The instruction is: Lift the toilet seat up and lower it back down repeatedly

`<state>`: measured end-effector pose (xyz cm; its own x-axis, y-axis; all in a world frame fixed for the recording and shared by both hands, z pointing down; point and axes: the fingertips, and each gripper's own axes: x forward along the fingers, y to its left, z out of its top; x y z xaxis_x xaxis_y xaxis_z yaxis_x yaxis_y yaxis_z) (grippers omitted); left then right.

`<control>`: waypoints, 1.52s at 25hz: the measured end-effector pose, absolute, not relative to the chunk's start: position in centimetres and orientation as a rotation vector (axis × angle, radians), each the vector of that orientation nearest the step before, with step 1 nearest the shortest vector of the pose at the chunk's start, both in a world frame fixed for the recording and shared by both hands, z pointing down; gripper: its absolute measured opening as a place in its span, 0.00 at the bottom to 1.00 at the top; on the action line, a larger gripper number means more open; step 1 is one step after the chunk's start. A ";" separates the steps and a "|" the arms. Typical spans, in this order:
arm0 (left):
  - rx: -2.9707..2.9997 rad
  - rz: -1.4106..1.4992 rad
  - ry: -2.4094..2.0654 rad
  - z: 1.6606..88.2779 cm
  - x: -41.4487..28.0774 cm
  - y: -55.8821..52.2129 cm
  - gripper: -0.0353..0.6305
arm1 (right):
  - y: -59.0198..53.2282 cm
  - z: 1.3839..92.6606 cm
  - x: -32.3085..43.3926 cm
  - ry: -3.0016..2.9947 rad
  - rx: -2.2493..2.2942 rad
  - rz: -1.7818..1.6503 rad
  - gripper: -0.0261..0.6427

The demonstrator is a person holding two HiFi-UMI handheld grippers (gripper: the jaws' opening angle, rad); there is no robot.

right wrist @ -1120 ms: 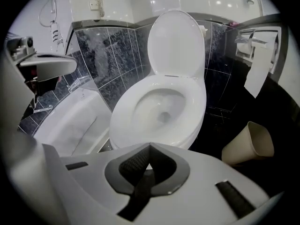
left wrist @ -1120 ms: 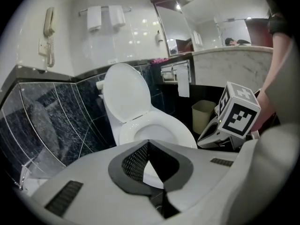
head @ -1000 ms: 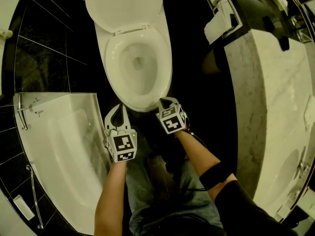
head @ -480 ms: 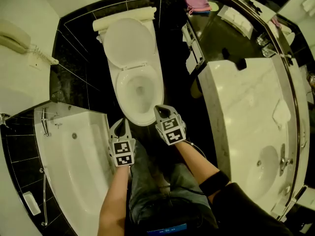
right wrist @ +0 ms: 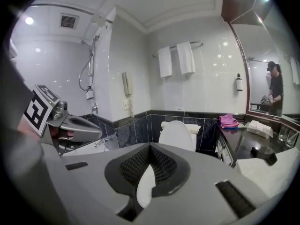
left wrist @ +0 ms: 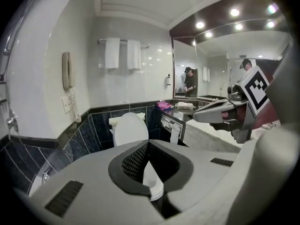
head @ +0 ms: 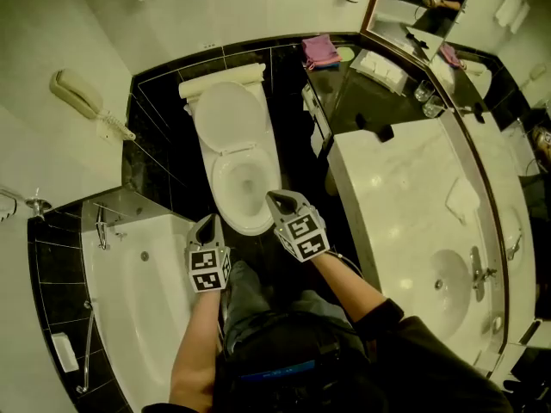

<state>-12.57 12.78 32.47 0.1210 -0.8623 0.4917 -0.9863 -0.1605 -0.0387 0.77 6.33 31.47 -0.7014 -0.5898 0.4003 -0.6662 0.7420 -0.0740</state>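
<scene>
Against the dark tiled wall, between the bathtub [head: 129, 299] and the marble counter [head: 396, 188], the toilet seat [head: 225, 198] appeared to lie down on the bowl, with the lid [head: 228, 117] tipped up behind it. No lift was under way. The next move looked to call for a jaw tip hooked under the seat's front rim. The right gripper [head: 275, 198] hung near that rim and the left gripper [head: 210, 223] beside the bowl, both pressed together on nothing, forearms reaching forward.
</scene>
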 end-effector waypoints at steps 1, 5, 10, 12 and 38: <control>2.116 0.583 -1.817 31.2 -12.5 12.9 0.06 | 6.6 30.2 1.1 -2.605 0.974 0.290 0.06; 2.138 0.526 -1.859 27.1 -12.5 13.7 0.06 | 7.2 27.6 2.8 -2.632 1.004 0.239 0.06; 2.159 0.489 -1.844 24.8 -11.5 15.4 0.06 | 8.0 25.9 4.2 -2.634 1.053 0.228 0.06; 2.158 0.484 -1.846 24.6 -11.4 16.1 0.06 | 8.3 25.7 4.6 -2.638 1.062 0.216 0.06; 2.217 0.620 -1.650 32.6 -9.1 13.6 0.34 | 6.4 33.0 3.1 -2.533 1.004 0.344 0.06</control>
